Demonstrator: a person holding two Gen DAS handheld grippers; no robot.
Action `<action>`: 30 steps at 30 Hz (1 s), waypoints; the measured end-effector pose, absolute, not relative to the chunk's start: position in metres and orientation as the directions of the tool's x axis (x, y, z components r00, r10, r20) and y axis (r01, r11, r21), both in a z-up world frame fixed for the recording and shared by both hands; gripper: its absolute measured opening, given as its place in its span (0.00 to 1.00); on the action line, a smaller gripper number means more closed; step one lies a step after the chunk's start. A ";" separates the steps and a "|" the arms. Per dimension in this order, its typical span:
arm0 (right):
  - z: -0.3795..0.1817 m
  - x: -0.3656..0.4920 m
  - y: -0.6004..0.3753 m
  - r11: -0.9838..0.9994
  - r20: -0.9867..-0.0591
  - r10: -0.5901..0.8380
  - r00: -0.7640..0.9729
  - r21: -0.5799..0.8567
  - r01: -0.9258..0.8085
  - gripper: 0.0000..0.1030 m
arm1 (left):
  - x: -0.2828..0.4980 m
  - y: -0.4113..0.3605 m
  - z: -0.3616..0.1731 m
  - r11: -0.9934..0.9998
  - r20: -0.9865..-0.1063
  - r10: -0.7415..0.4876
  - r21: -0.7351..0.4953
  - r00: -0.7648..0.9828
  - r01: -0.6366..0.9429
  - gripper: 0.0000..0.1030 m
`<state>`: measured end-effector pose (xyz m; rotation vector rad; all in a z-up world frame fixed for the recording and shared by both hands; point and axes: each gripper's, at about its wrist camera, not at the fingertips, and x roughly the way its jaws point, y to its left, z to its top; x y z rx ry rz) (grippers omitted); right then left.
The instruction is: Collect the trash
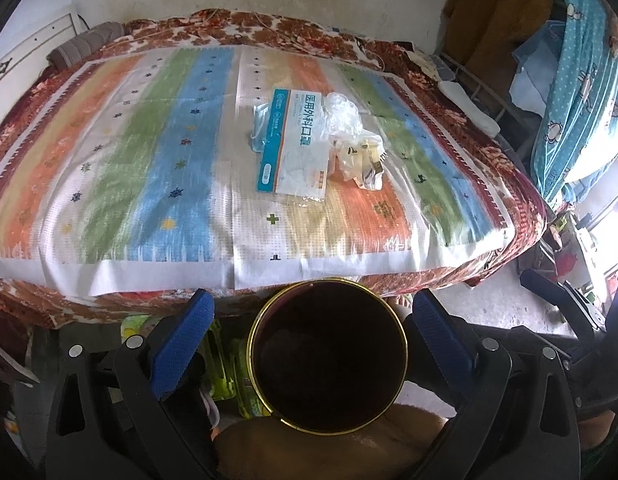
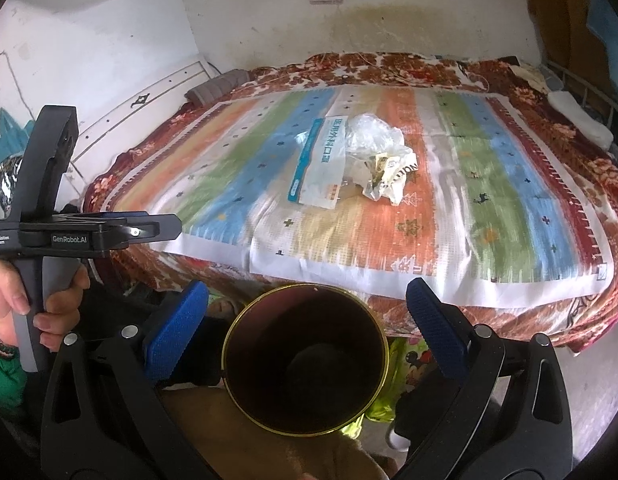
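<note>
A blue-and-white mask packet lies on the striped bed cover, with crumpled clear plastic and a crumpled yellow-white wrapper at its right side. A dark bin with a gold rim stands on the floor below the bed's near edge. My left gripper is open above the bin, empty. My right gripper is open above the bin, empty. The left gripper body shows at the left of the right wrist view, held by a hand.
The striped cover lies over a red floral blanket. A grey cloth roll lies at the headboard end. A metal rack with clothes and a blue dotted cloth stands right. Bright packaging lies on the floor.
</note>
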<state>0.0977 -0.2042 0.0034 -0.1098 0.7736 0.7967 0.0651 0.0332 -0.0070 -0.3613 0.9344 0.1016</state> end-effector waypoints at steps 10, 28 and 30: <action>0.014 0.136 -0.195 0.728 -0.677 0.569 0.467 0.150 -0.669 0.92 | 0.105 0.046 -0.008 0.941 -0.833 -0.067 -0.236 0.550 -0.243 0.94; 0.009 0.207 -0.175 0.778 -0.723 0.490 0.487 0.111 -0.618 0.91 | 0.179 0.067 -0.014 0.972 -0.839 0.035 -0.098 0.542 -0.215 0.94; 0.007 0.216 -0.175 0.785 -0.728 0.487 0.482 0.123 -0.607 0.91 | 0.185 0.072 -0.017 0.972 -0.842 0.022 -0.109 0.539 -0.209 0.94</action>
